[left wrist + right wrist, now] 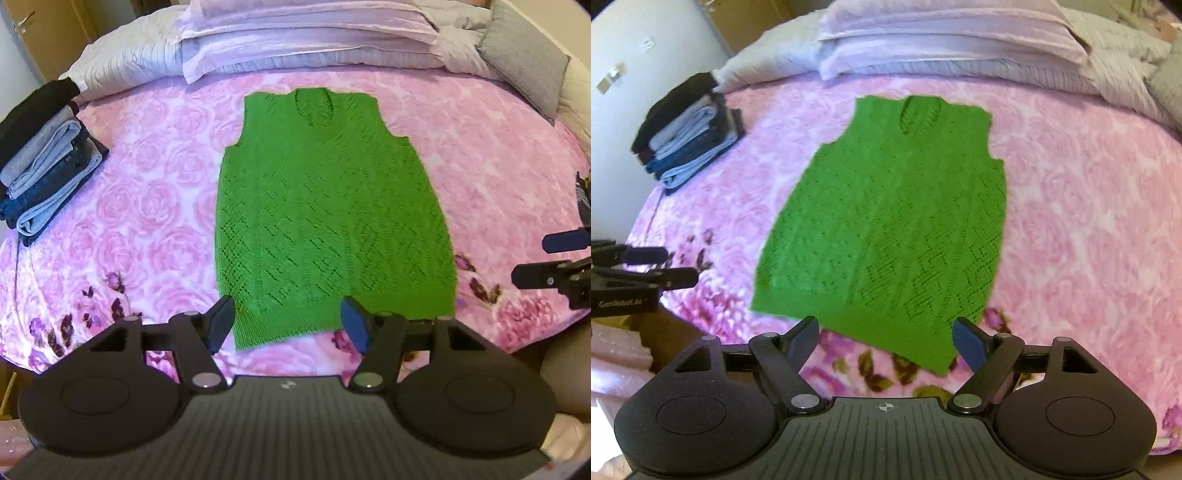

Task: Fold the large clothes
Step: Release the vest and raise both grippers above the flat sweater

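A bright green knitted sleeveless vest (325, 206) lies flat on the pink rose-patterned bedspread (147, 206), neck toward the pillows and hem toward me. My left gripper (288, 321) hovers open just over the hem's near left part, nothing between its fingers. In the right wrist view the same vest (886, 229) spreads ahead, and my right gripper (886, 336) stands open above the hem's near right corner, holding nothing. Each gripper shows at the edge of the other's view: the right gripper (550, 258) at far right, the left gripper (665, 266) at far left.
A stack of folded dark, grey and blue clothes (44, 162) sits on the bed's left side. Pale pillows (310, 33) and a quilt lie along the headboard end, with a grey cushion (524, 62) at far right. The bed's near edge runs just under the grippers.
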A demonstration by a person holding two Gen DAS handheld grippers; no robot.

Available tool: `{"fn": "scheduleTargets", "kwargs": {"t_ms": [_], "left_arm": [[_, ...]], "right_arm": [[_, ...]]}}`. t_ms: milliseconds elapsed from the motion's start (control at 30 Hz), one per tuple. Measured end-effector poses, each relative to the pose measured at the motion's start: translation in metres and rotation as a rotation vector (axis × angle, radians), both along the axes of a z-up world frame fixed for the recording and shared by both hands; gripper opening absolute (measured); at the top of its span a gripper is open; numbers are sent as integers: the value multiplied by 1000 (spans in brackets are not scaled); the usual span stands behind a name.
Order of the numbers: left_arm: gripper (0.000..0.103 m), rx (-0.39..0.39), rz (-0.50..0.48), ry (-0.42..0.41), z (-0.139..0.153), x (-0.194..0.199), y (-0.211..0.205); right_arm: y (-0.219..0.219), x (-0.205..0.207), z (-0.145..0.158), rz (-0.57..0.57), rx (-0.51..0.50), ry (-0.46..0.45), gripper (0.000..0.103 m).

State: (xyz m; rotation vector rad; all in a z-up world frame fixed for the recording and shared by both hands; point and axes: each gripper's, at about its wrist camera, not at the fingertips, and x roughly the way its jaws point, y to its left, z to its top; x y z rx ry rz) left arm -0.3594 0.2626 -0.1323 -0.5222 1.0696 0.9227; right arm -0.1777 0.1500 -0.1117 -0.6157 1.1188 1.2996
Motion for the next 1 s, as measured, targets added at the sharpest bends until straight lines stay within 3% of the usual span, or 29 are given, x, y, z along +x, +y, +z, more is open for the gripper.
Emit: {"fn": "scheduleTargets", "kwargs": {"t_ms": [433,1000], "left_arm": [[65,-35,-58,11,23,5,-54],[65,-59,-73,17,22,8,-60]], "right_arm": [[-42,-23,25,27,-51,-30,77],[-51,-26,26,37,-84,-22,77]]}}
